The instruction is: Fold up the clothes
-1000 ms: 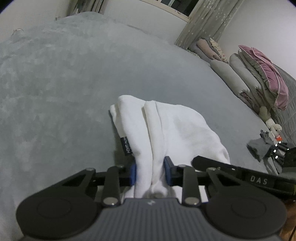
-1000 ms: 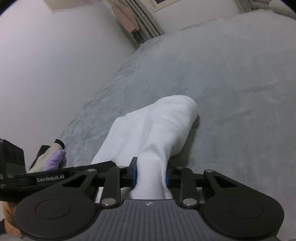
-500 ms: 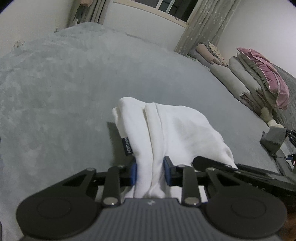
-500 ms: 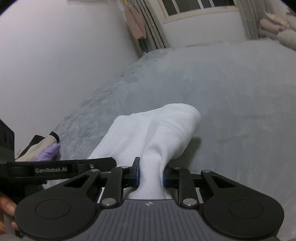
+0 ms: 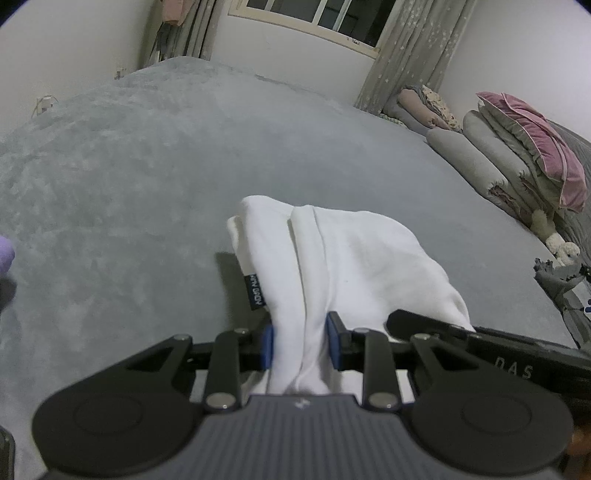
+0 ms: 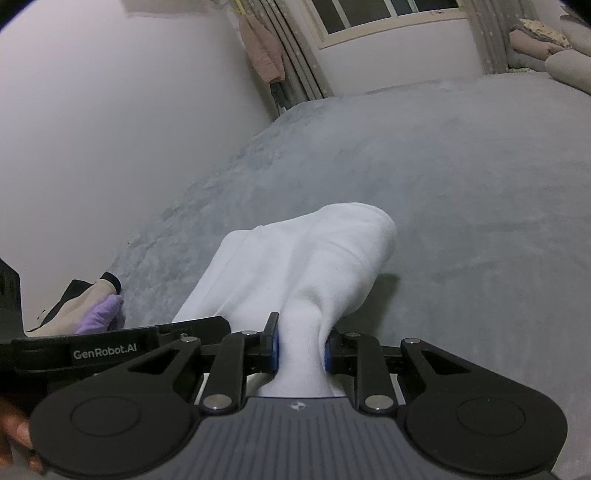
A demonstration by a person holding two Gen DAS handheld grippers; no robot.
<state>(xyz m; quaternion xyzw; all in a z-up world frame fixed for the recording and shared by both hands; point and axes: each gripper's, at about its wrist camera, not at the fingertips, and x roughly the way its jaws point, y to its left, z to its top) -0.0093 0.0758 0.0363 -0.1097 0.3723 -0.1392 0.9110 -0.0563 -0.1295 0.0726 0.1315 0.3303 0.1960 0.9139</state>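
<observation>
Garment (image 5: 354, 258) white, bunched | left claw (image 5: 300, 343) clamped on it | right claw (image 6: 301, 347) clamped on it

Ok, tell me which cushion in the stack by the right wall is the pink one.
The pink satin cushion lying on top of the stack; the rolled bolsters under and beside it are grey.

Home bedroom, wide grey plush bed (image 5: 155, 192), stacked pillows (image 5: 517, 162), curtained window (image 5: 321, 18), clothes hanging (image 6: 264, 55)

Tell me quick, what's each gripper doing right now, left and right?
Left gripper: closed on the white garment.
Right gripper: closed on the same white garment, at another bunched part.
</observation>
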